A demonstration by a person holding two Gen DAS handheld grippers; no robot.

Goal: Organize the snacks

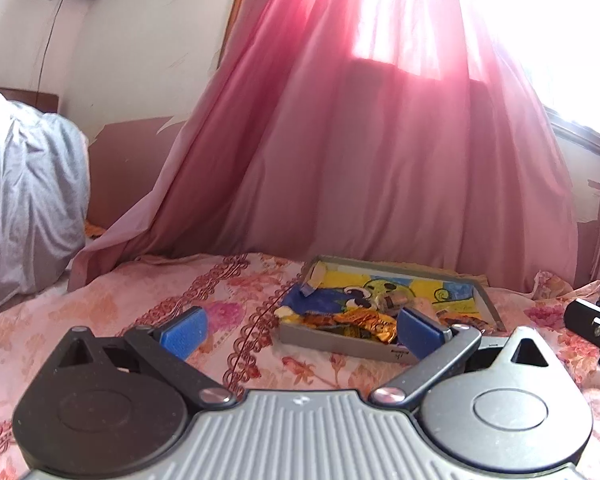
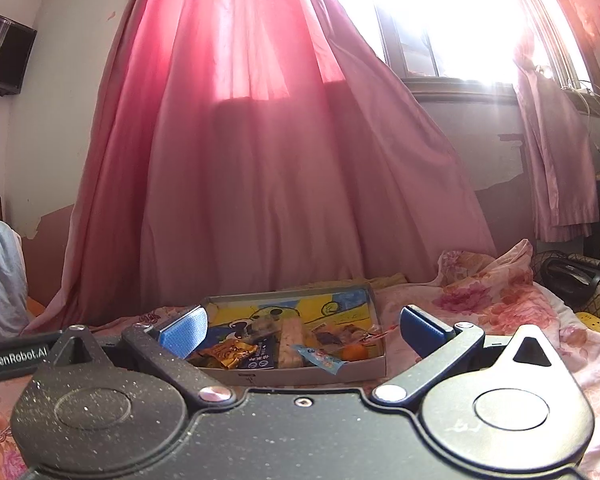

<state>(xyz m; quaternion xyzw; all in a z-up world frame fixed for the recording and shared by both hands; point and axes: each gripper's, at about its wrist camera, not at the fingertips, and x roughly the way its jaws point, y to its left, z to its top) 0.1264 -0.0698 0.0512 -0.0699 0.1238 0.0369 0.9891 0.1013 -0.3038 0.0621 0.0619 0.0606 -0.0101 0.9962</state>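
So the snacks are already piled in a shallow grey tray (image 2: 374, 364) with a yellow-and-blue cartoon print on its floor, sitting on a floral pink bedspread (image 1: 112, 300) near the far edge of the bed, right in front of the pink curtain (image 1: 360, 160). Most of the stuff is bunched along the tray's near edge: an orange foil wrapper (image 2: 230, 354) toward the near-left corner, a dark blue packet (image 2: 262, 354) next to it, a long pale bar (image 2: 292, 342) lying front to back in the middle, a light blue packet (image 2: 320, 358) hanging over the near rim, and a small orange round thing (image 2: 354, 352) toward the near-right. Probably everything got dumped in loose, which is why it looks jumbled rather than lined up.

The right gripper (image 2: 302, 332) is low and just in front of the tray, blue pads spread wide with nothing between them. It's lined up so the tray's near edge sits in the gap, which looks like it's set to go in for a pick. The left gripper (image 1: 300, 328) is off to the tray's left, also wide open and empty, its right pad overlapping the tray's near-left corner in view. Can't tell if it's actually touching. Looks like it's just waiting its turn.
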